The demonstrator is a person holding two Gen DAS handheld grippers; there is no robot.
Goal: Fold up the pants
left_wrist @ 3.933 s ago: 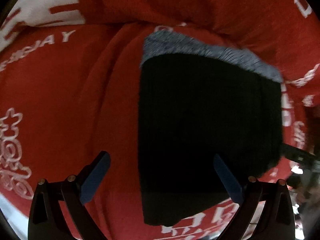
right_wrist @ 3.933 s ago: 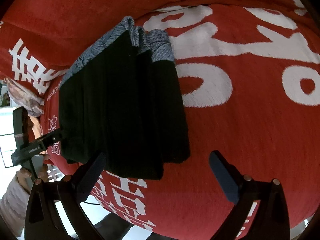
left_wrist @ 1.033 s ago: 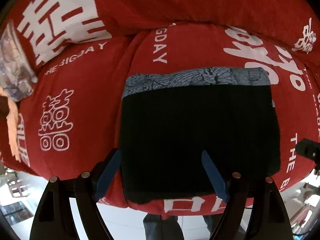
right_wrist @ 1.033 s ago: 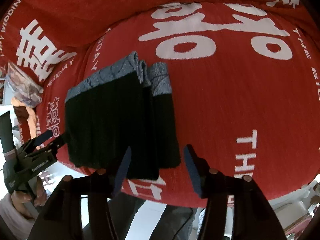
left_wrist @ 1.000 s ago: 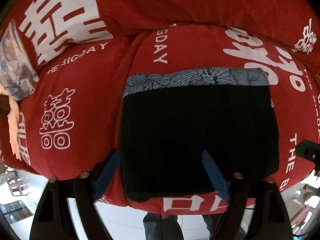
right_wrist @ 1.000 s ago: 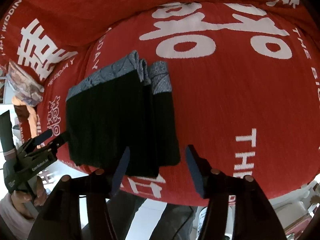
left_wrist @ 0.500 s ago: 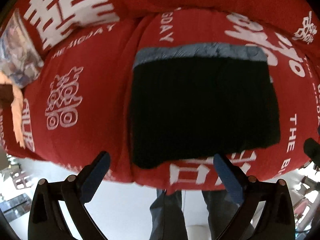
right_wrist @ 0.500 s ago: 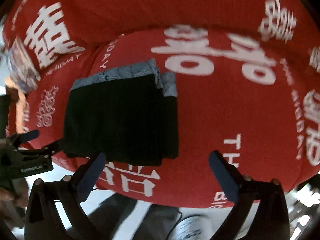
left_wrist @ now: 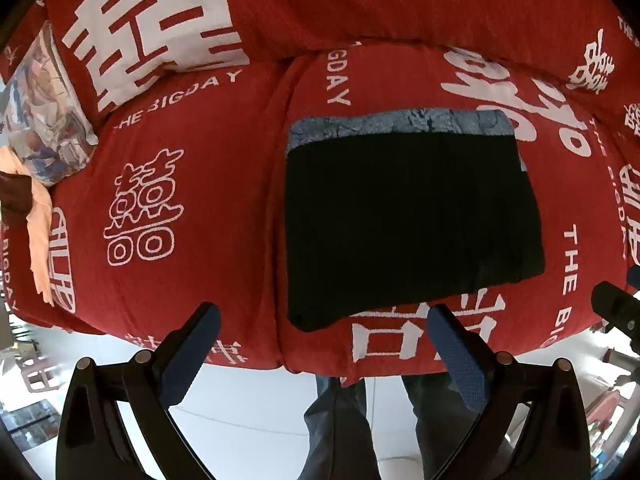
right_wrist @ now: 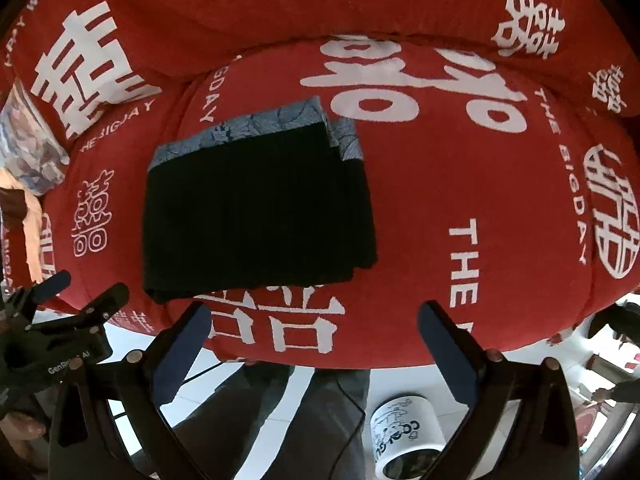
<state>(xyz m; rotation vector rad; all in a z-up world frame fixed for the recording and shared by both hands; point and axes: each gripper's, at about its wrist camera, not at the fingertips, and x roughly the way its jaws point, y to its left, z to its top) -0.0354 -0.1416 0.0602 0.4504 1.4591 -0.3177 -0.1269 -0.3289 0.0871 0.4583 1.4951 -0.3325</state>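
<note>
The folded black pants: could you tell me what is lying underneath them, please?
The folded black pants rest on a red sofa cover printed with white characters. Print shows just below their near edge; whatever pattern lies directly beneath them is covered. Nothing else shows there.

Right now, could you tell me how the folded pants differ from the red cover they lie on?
The folded pants are black with a grey patterned band; the red cover carries white lettering. The pants form a compact layered rectangle; the cover spreads across the cushions. Both are fabric, and neither gripper touches them.
</note>
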